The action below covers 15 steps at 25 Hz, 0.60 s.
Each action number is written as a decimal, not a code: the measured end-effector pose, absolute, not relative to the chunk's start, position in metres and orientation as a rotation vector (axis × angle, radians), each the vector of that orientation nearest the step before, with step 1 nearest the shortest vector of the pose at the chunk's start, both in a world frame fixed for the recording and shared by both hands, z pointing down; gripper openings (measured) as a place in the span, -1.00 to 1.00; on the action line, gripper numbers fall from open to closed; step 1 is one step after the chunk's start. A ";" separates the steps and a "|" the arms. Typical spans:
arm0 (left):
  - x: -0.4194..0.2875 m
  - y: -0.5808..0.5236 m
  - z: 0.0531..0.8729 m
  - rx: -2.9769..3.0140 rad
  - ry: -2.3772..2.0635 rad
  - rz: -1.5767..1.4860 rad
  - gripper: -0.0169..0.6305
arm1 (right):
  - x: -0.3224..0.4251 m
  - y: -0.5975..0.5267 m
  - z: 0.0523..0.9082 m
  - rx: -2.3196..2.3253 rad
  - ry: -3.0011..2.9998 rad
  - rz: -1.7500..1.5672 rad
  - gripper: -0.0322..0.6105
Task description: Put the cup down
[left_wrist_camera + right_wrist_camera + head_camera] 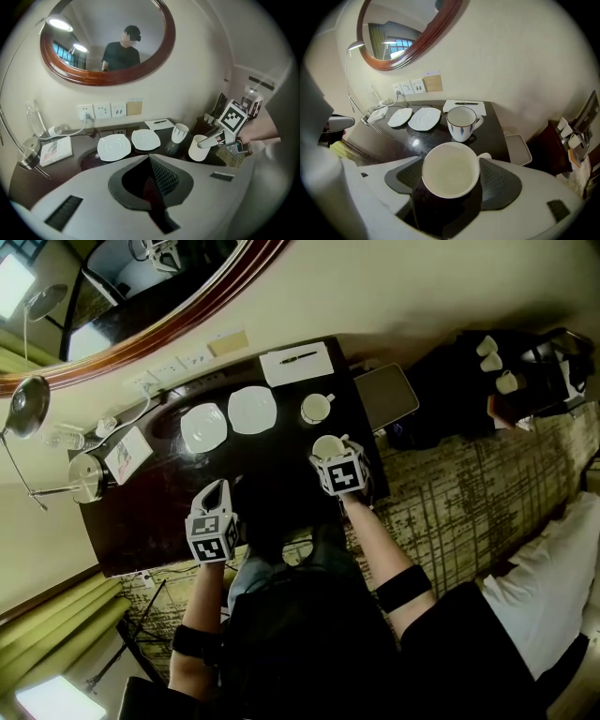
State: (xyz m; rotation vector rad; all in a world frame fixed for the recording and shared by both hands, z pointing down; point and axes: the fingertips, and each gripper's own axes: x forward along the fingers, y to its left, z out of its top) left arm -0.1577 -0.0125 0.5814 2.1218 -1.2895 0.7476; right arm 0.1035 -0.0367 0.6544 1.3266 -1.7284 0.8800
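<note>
Closest in, the cup [449,174] is gripped by the right gripper [452,159]. Its white wall is pressed between the two dark pads, with the mouth up and slightly tilted and the handle turned to the right. The left gripper [149,163] is clenched on nothing and is held apart, at the table's front edge.

The task is judged unfinished. The cup is low over the dark table [417,140], at its right end, but whether the base is down cannot be told, and the release is not yet made. What is left is judged to be a seating of the base and an opening of the jaws.

Just beyond the held cup a second cup [461,123] with blue marks is stood, near enough to be knocked by a forward push. Bare tabletop is seen to the left of it, before the two saucers [423,118]. To the right the table's edge is close, with a pale tray [518,149] beside it. Farthest, a notepad [464,106] is laid against the wall.
</note>
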 end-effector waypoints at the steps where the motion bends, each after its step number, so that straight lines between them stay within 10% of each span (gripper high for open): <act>1: -0.158 -0.012 0.581 2.123 -1.293 0.745 -0.95 | 0.103 -0.036 0.650 1.314 -1.742 0.861 0.32; 15: -0.169 -0.004 0.580 2.099 -1.325 0.670 -0.95 | 0.014 -0.032 0.573 0.949 -2.056 0.553 0.29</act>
